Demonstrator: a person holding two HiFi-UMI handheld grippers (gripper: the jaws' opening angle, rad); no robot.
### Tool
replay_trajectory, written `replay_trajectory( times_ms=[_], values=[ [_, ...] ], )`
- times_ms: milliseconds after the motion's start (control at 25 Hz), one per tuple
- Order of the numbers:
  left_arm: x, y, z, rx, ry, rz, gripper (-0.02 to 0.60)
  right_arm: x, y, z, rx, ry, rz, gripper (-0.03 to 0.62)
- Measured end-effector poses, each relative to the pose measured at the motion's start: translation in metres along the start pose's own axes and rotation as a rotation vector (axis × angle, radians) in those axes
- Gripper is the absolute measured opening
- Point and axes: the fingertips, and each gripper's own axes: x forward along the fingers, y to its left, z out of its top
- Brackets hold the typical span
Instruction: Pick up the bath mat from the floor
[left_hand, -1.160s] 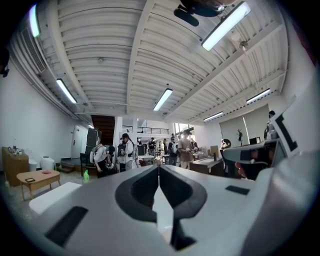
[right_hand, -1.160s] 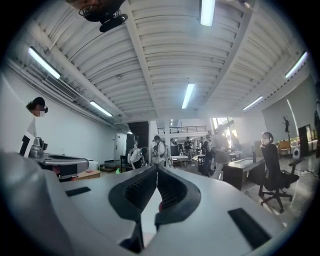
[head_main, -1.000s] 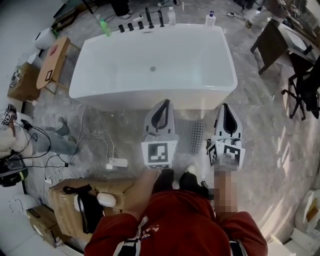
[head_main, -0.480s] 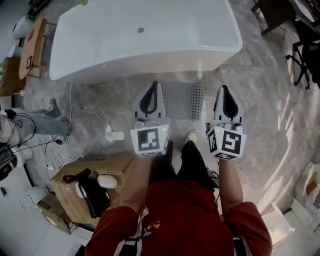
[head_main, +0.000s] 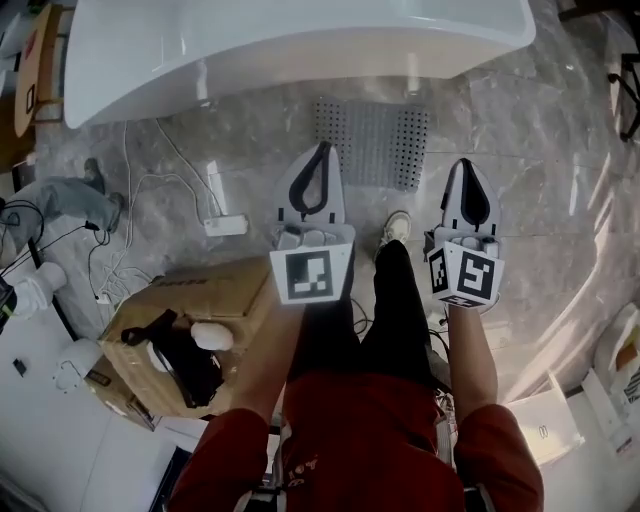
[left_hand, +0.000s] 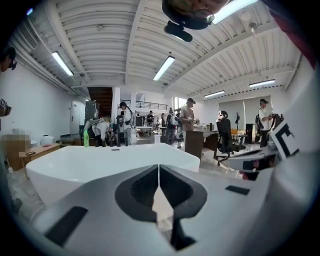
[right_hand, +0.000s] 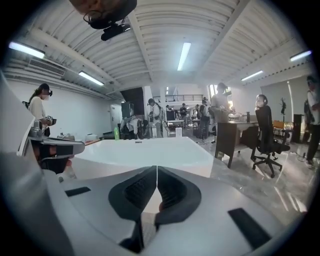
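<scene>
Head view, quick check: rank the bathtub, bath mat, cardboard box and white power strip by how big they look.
1. bathtub, even though the frame's top edge cuts it off
2. cardboard box, which probably stands nearer the camera
3. bath mat
4. white power strip

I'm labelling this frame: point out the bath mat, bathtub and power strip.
bath mat (head_main: 372, 143), head view, perforated middle.
bathtub (head_main: 300, 45), head view, outer wall.
power strip (head_main: 226, 226), head view, its white body.
</scene>
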Motion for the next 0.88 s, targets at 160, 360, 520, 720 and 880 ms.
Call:
replay_trajectory(
  times_ms=[160, 360, 520, 720, 880],
  values=[
    [0.012, 0.002, -0.065, -0.025, 0.026, 0.015, 0.015, 0.017, -0.004, -0.068, 0.004, 0.047, 0.012, 0.012],
    [0.032, -0.003, -0.155, -0.029, 0.082, 0.004, 0.015, 0.034, -0.010, -0.155, 0.008, 0.116, 0.010, 0.012],
    [0.034, -0.009, -0.212, -0.041, 0.122, -0.015, 0.015, 0.037, -0.015, -0.214, 0.020, 0.157, -0.005, 0.012],
    [0.044, -0.007, -0.278, -0.022, 0.168, -0.026, 0.015, 0.048, -0.026, -0.275, 0.022, 0.180, -0.025, 0.014],
    [0.058, 0.005, -0.339, -0.021, 0.201, -0.005, 0.015, 0.064, -0.030, -0.328, 0.010, 0.191, -0.018, 0.024]
  ],
)
